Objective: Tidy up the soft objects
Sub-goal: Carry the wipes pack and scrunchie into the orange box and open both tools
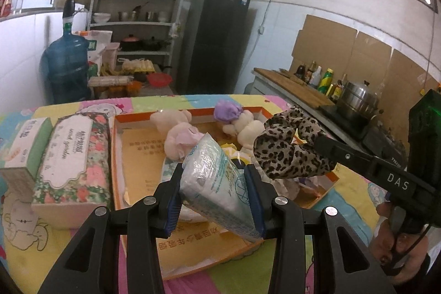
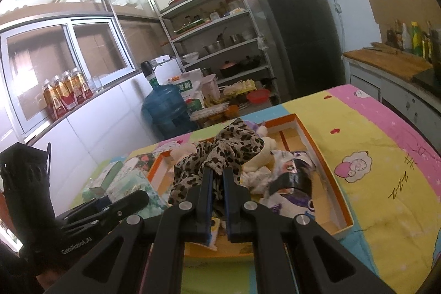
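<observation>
The left hand-held gripper [image 1: 215,194] is clenched on a soft plastic-wrapped pack of tissues with pale green-blue print [image 1: 217,181], held tilted above the shallow orange-rimmed cardboard box [image 1: 121,156] on the counter with the pastel cartoon-print cover [image 1: 355,192]. The right hand-held gripper [image 2: 217,200] grasps a leopard-print fabric piece [image 2: 220,156] over the same box. Only the left wrist view shows the flowered tissue box lettered "secret garden" [image 1: 71,159] beside a green-and-white carton [image 1: 24,148], a cream plush toy with a purple cap [image 1: 239,120], and "DAS" on the right tool's body. Only the right wrist view shows a black-and-white printed soft item [image 2: 292,183] lying in the box, and "GenRobot.AI" on the left tool.
</observation>
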Demonstrator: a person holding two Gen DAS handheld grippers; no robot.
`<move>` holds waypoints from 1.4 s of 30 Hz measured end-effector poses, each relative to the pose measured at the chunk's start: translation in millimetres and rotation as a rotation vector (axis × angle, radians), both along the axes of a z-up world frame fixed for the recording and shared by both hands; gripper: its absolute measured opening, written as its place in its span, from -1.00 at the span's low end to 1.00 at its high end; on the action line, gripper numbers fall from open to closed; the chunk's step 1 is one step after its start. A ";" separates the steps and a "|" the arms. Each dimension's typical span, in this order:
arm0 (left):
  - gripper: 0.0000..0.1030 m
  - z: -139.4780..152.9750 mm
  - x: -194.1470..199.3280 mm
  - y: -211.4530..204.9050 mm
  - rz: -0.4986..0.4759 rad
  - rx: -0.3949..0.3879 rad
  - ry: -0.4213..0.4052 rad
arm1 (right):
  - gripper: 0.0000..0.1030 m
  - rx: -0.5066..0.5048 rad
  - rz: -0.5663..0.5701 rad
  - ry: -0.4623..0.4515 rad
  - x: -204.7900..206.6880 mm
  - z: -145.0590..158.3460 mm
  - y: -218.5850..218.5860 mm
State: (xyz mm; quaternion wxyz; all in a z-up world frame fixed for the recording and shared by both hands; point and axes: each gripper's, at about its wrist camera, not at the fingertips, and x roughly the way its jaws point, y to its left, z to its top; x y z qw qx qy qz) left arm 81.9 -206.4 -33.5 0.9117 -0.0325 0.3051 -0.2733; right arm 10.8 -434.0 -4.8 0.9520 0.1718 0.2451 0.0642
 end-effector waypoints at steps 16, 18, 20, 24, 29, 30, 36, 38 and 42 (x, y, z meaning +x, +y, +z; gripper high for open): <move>-0.11 -16.1 18.8 -22.2 -0.006 0.014 0.023 | -0.86 0.030 -0.010 0.074 15.4 -28.0 -17.2; -0.04 -17.6 20.9 -20.9 0.000 0.005 0.030 | -0.86 0.032 -0.008 0.086 18.3 -32.3 -17.5; 0.00 -19.7 23.6 -18.3 0.007 -0.014 0.040 | -0.85 0.034 -0.004 0.096 20.5 -36.0 -16.9; 0.22 -23.8 30.2 -13.8 0.023 -0.034 0.075 | -0.83 0.038 0.001 0.109 22.2 -40.5 -17.6; 0.24 -23.8 30.0 -13.7 0.031 -0.022 0.074 | -0.78 0.042 0.000 0.106 26.4 -40.0 -16.0; 0.24 -23.6 28.7 -14.7 0.031 -0.011 0.067 | -0.73 0.039 -0.001 0.106 27.2 -39.8 -15.6; 0.24 -17.7 19.3 -15.1 0.028 0.006 0.027 | -0.12 0.026 -0.013 0.094 25.2 -36.8 -13.3; 0.24 -14.3 16.9 -12.2 0.031 0.002 0.016 | -0.12 0.021 -0.020 0.087 24.0 -34.2 -13.1; 0.24 -6.9 11.5 -5.2 0.040 -0.001 -0.005 | -0.12 0.022 -0.024 0.078 22.0 -29.4 -12.8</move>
